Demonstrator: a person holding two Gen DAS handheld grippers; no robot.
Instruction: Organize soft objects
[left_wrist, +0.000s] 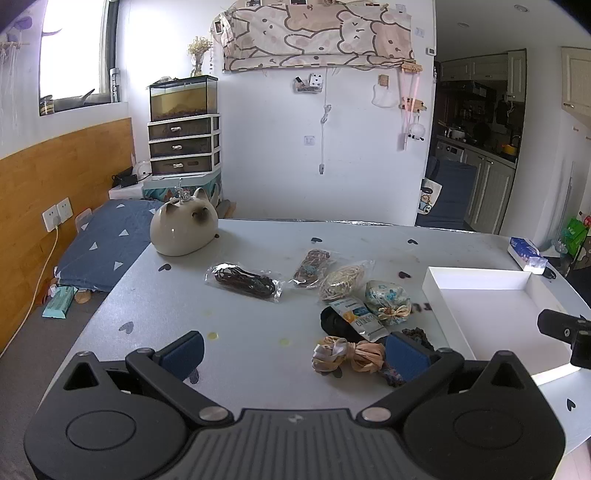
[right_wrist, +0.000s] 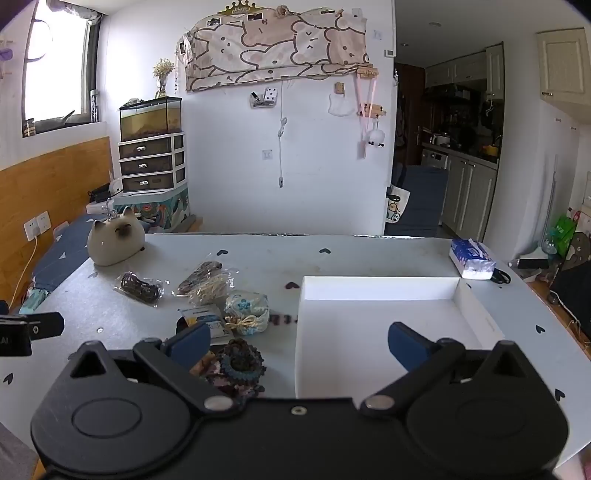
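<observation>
Both sets of tongs spread wide, holding nothing: left gripper (left_wrist: 295, 354) low over the table (left_wrist: 240, 314), beside a beige ribbon scrunchie (left_wrist: 347, 355); right gripper (right_wrist: 299, 341) above the near edge of the white tray (right_wrist: 380, 288). Soft items clustered left of the tray: floral pouch (left_wrist: 388, 297), dark crocheted scrunchie (right_wrist: 240, 363), bagged cords (left_wrist: 245, 282). Ceramic cat (left_wrist: 184, 229) at the far left corner.

Scissors (right_wrist: 500, 276) half behind tissue pack (right_wrist: 471, 257)

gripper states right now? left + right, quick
Left tongs: open, holding nothing, above the table.
Right tongs: open, holding nothing, near the white tray.
</observation>
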